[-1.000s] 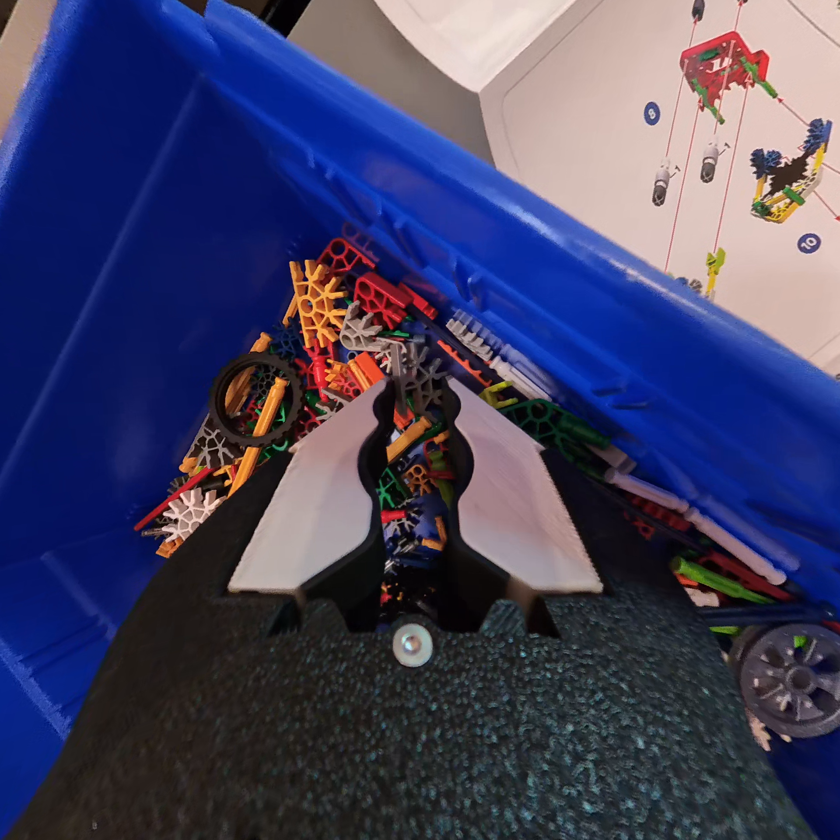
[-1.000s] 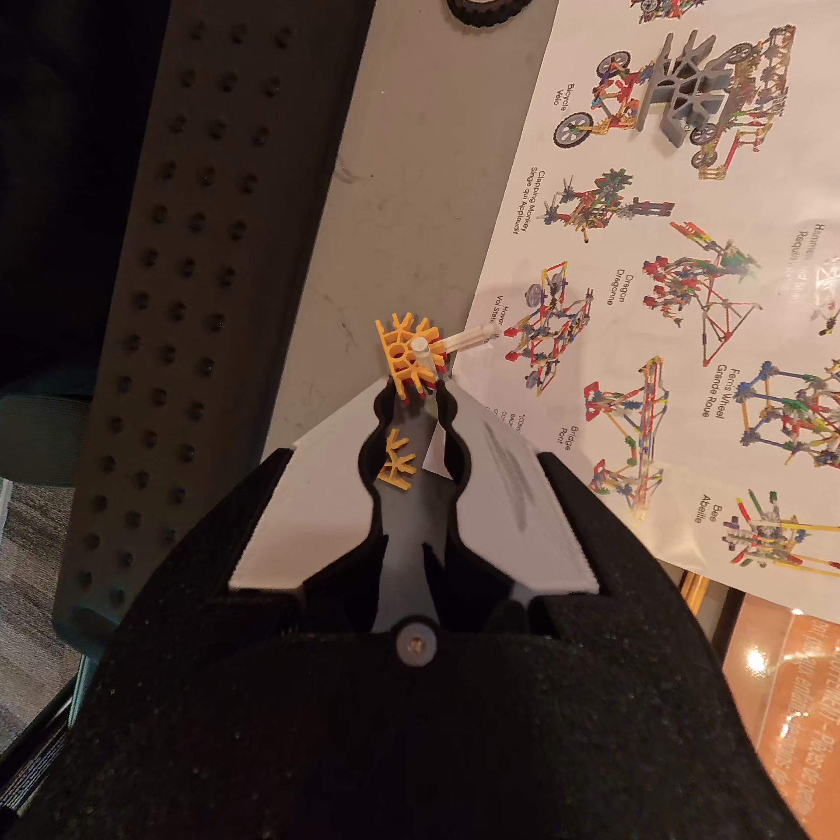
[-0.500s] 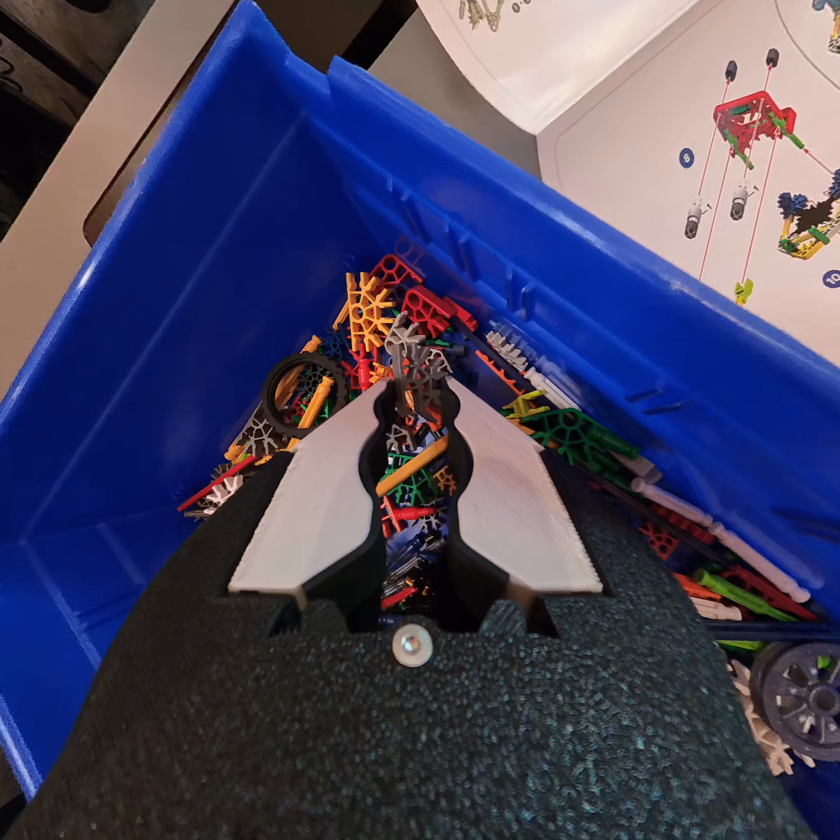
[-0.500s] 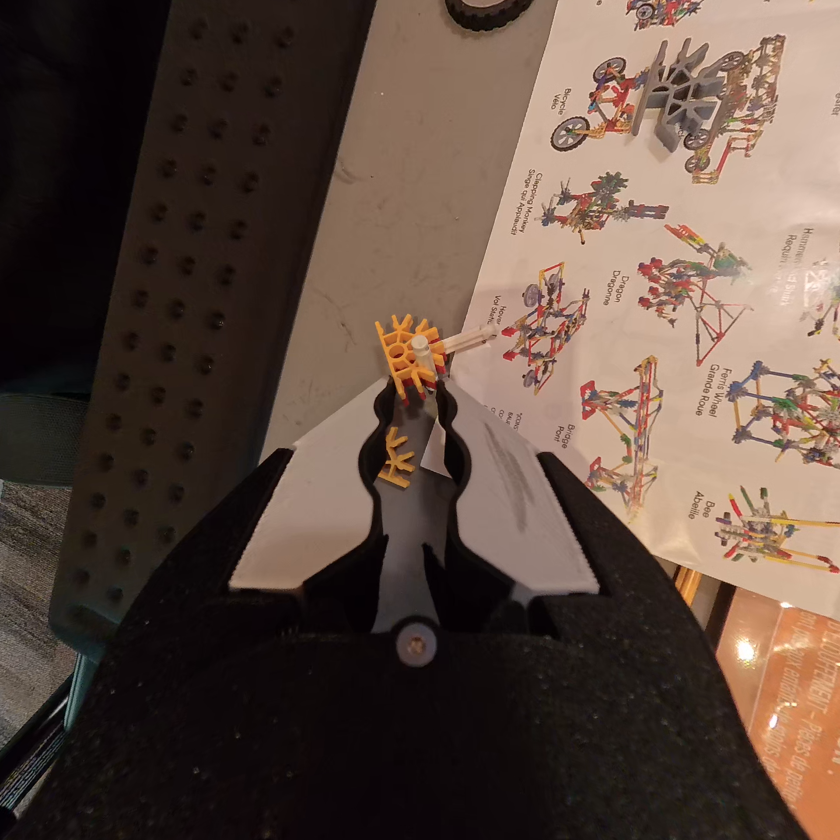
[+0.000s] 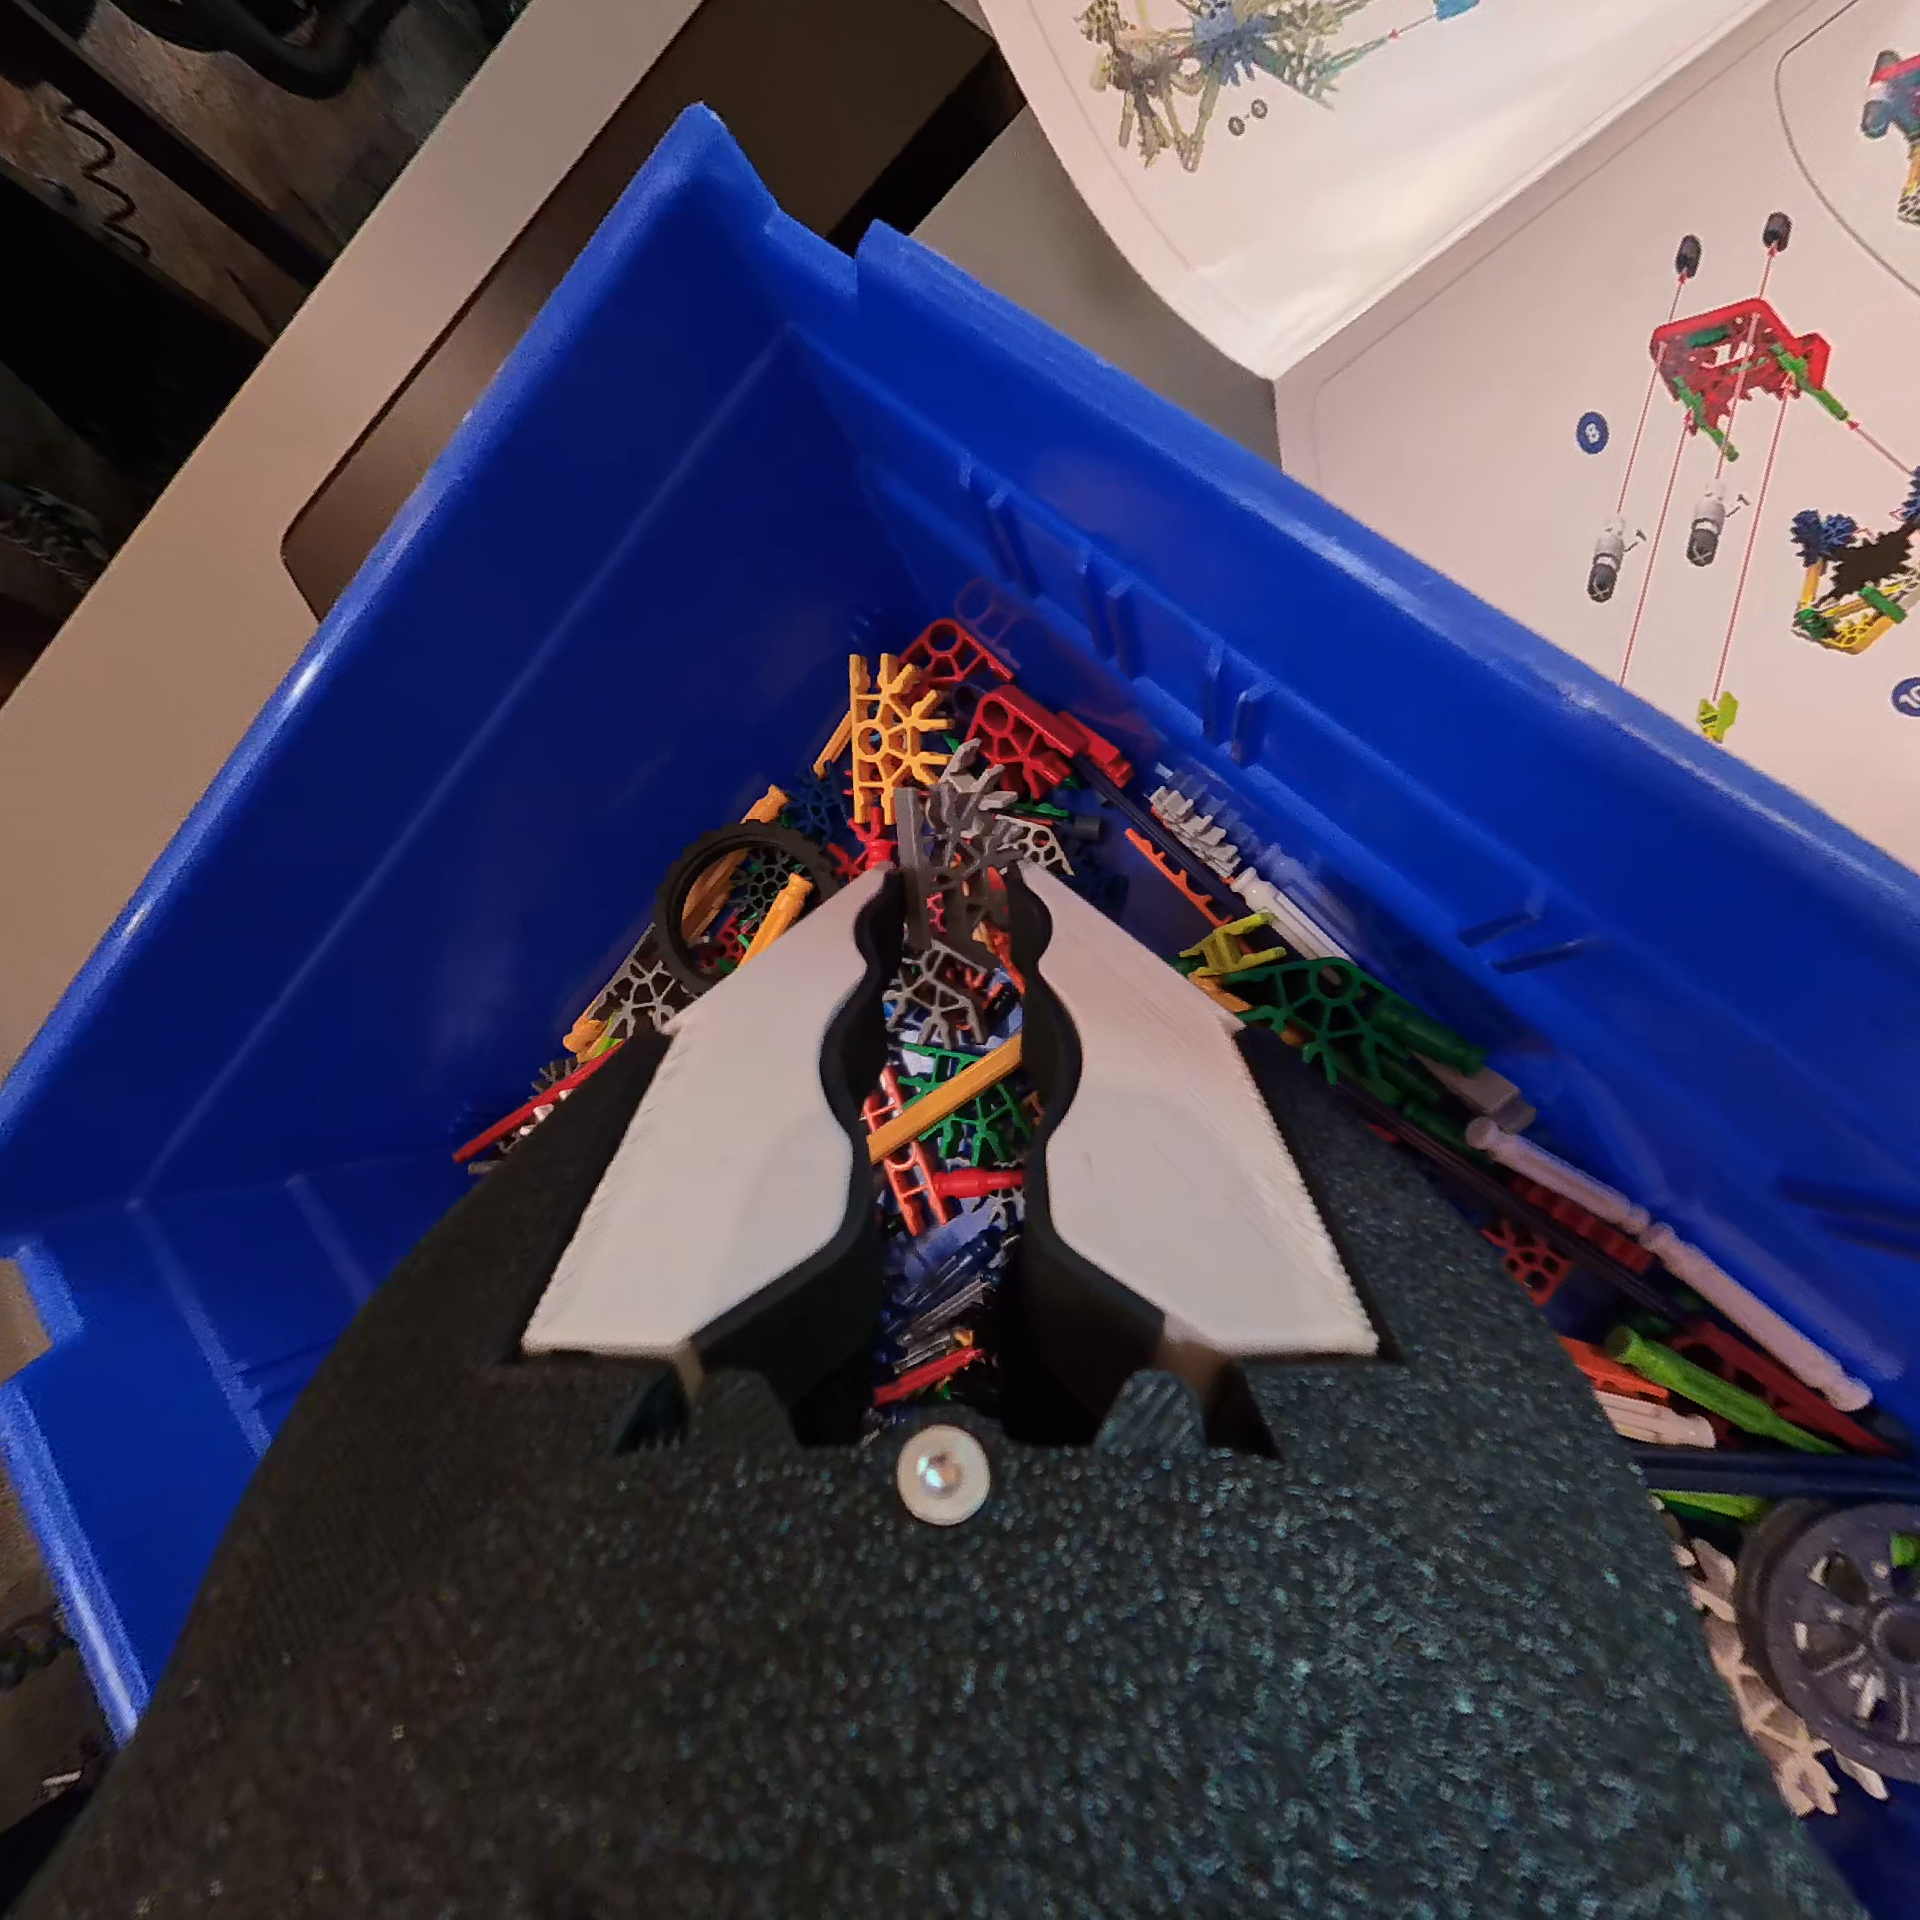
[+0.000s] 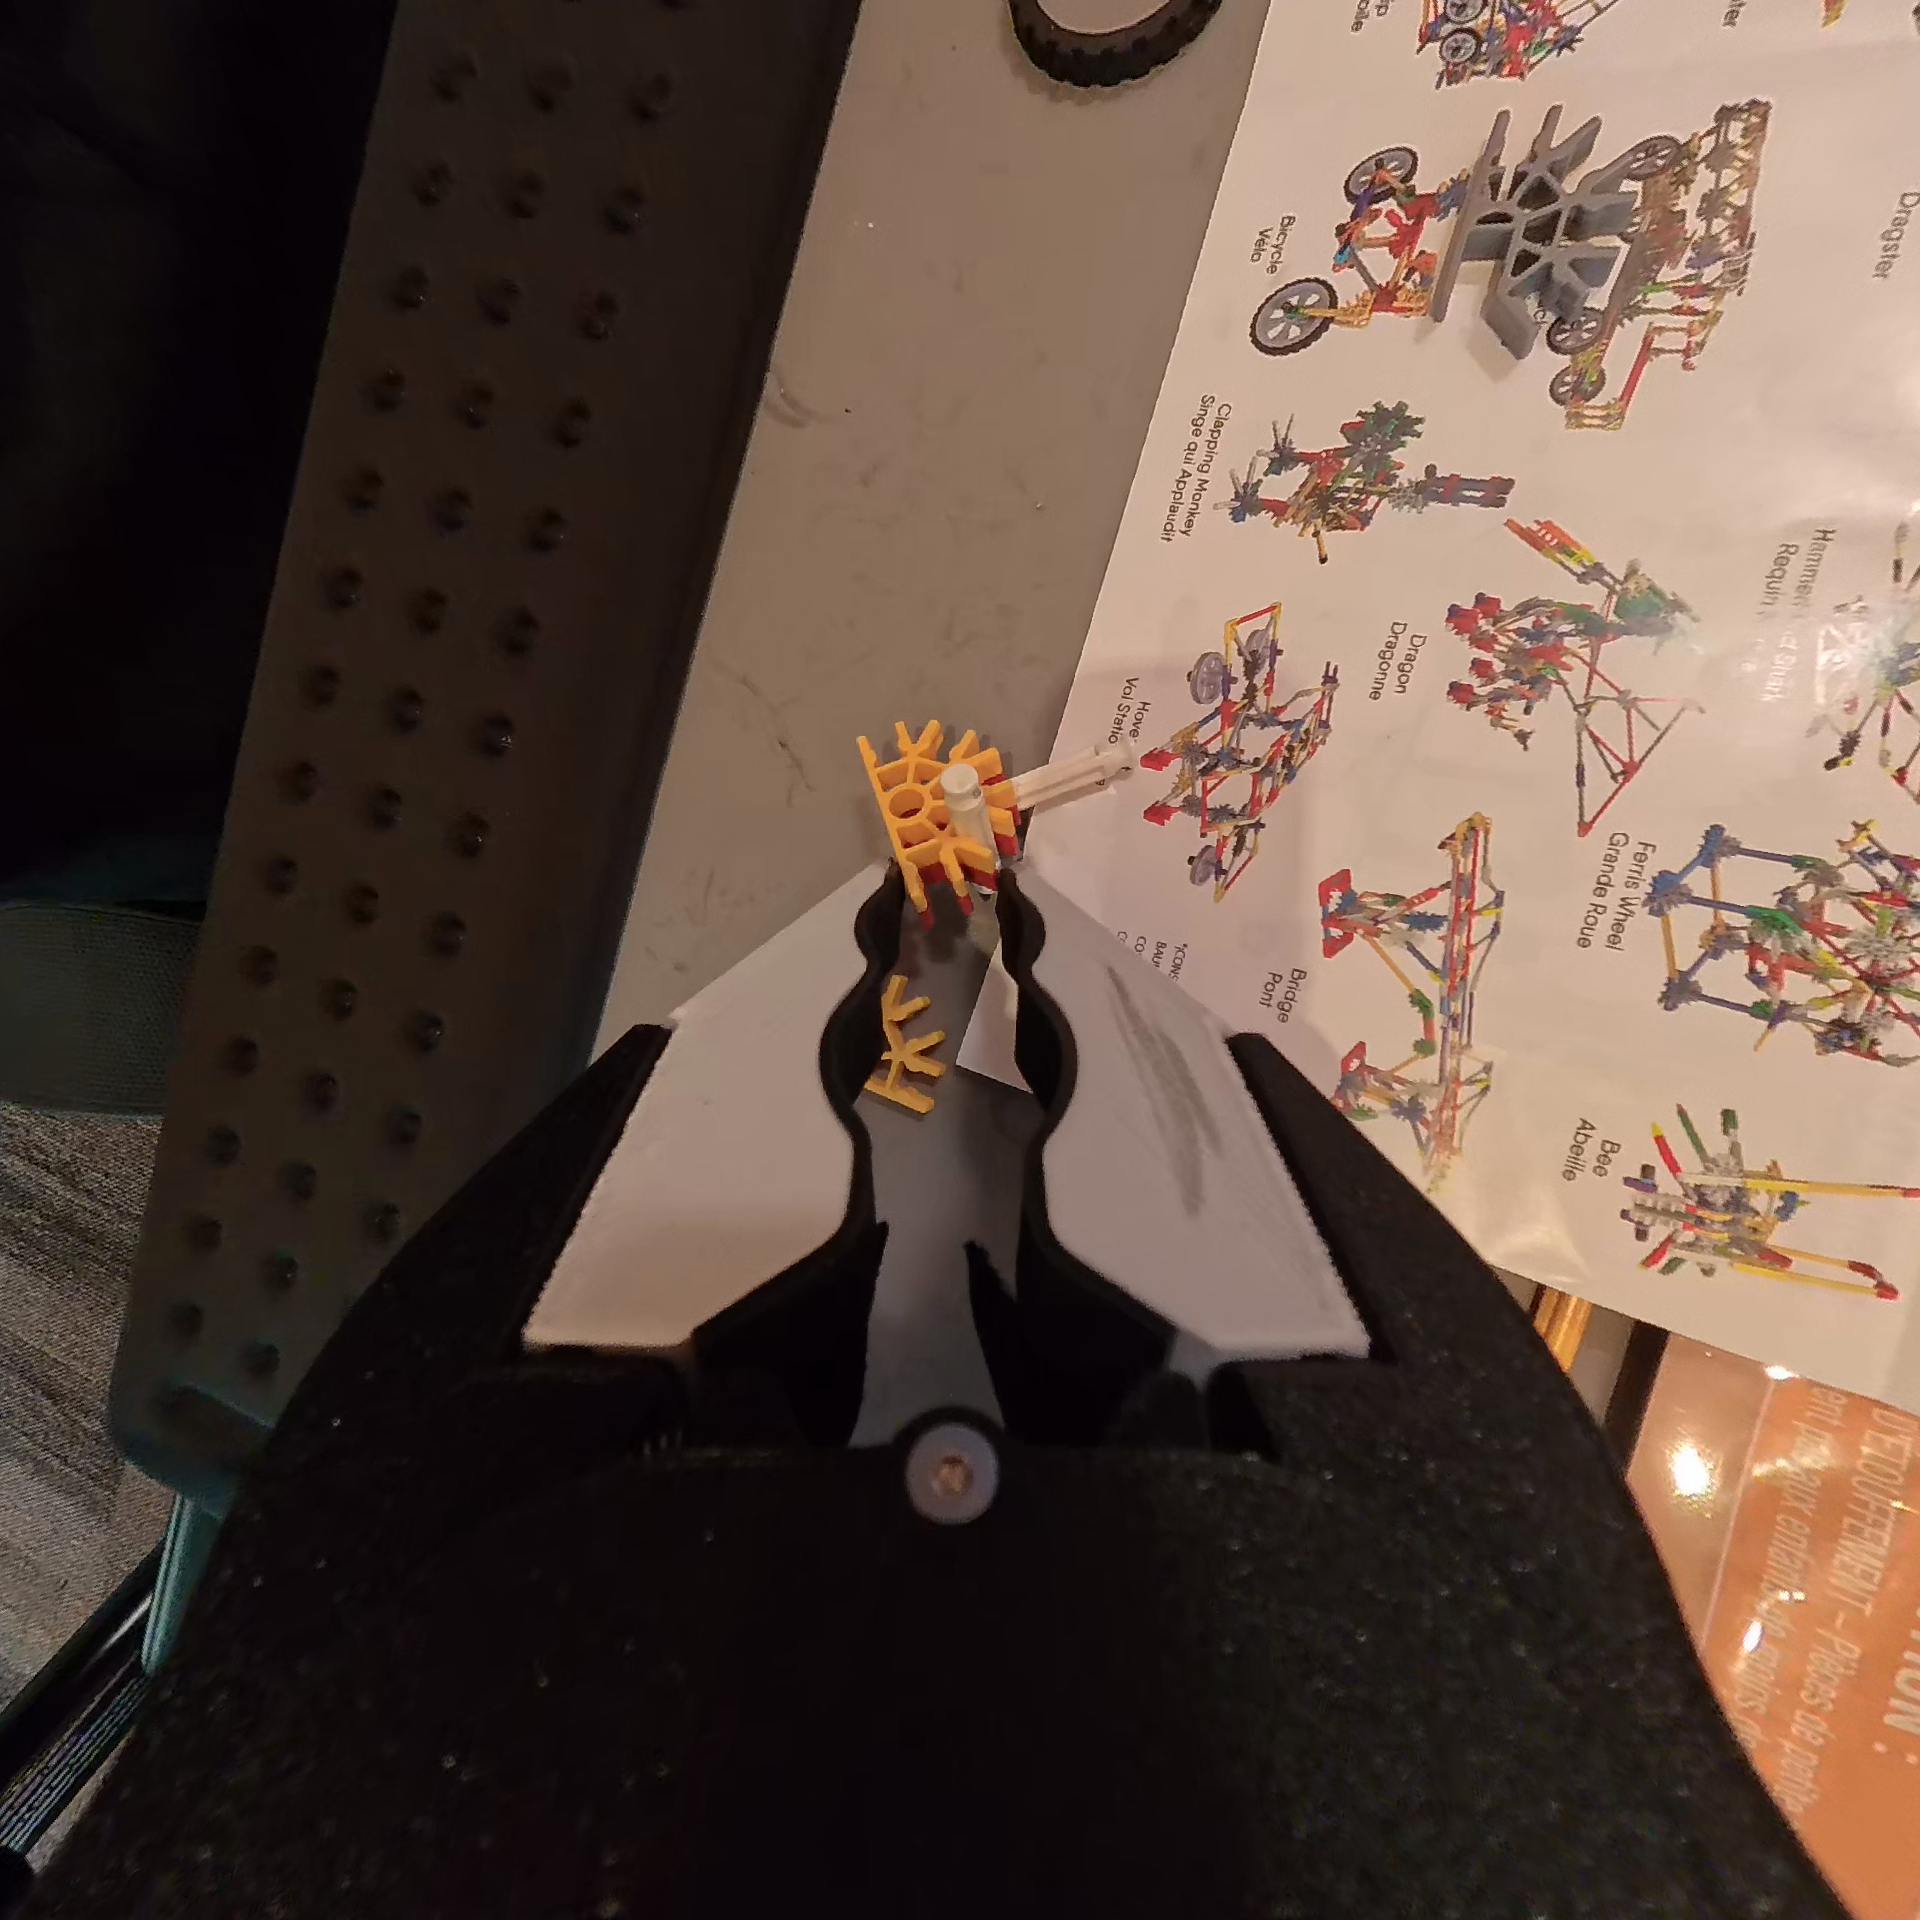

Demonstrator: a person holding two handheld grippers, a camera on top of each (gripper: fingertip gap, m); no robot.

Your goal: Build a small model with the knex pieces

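My left gripper [image 5: 951, 899] is shut on a dark grey connector piece [image 5: 966, 821] and holds it above a pile of coloured rods and connectors [image 5: 1330, 1018] in a blue bin [image 5: 520, 675]. My right gripper [image 6: 940, 883] is shut on a yellow connector [image 6: 914, 810] that has red bits and white rods [image 6: 1070, 774] stuck in it. It holds this above the grey table [image 6: 935, 416], at the edge of a printed picture sheet [image 6: 1558, 623]. A loose yellow connector [image 6: 904, 1055] lies on the table, seen between the right fingers.
A black tyre ring [image 5: 717, 894] and a grey wheel [image 5: 1849, 1642] lie in the bin. White instruction sheets [image 5: 1558, 312] lie beyond the bin. A grey block [image 6: 1538, 239] sits on the picture sheet, with a black tyre [image 6: 1101, 31] at the top. A dark perforated panel [image 6: 416, 623] runs along the left. The grey wheel [image 5: 1849, 1642] is about 15 cm from my left fingertips.
My left gripper has risen and drawn back from the pile with the grey connector in it, so more of the bin shows. The right gripper has barely moved.
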